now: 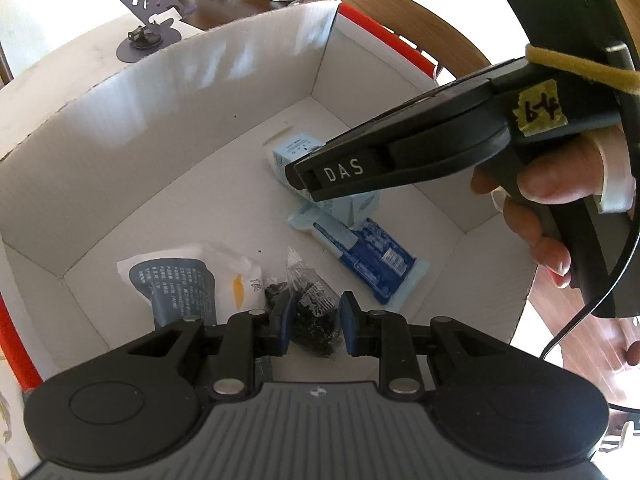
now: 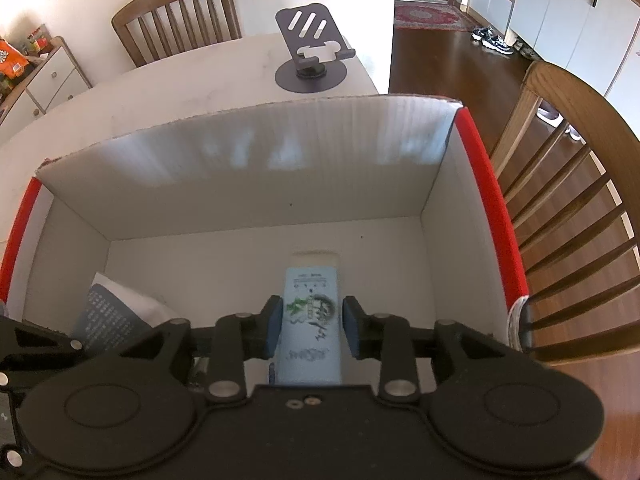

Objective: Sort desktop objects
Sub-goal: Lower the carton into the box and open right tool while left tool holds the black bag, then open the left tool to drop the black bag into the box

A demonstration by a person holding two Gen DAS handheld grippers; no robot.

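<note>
Both grippers reach down into a white cardboard box with red edges (image 1: 168, 128) (image 2: 240, 184). My left gripper (image 1: 313, 308) is shut on a small clear bag of black bits (image 1: 316, 332), which hangs just above the box floor. In the right wrist view, a pale blue carton with green print (image 2: 312, 280) stands between the blue pads of my right gripper (image 2: 310, 316), with a thin gap on each side, so the jaws are open. The left wrist view shows the right gripper (image 1: 304, 178) from the side, over that carton (image 1: 292, 154).
On the box floor lie a blue packet (image 1: 372, 258) and a white pouch with grey-blue print (image 1: 176, 280) (image 2: 108, 320). A dark phone stand (image 2: 310, 56) sits on the white table behind the box. Wooden chairs (image 2: 568, 216) stand to the right and at the back.
</note>
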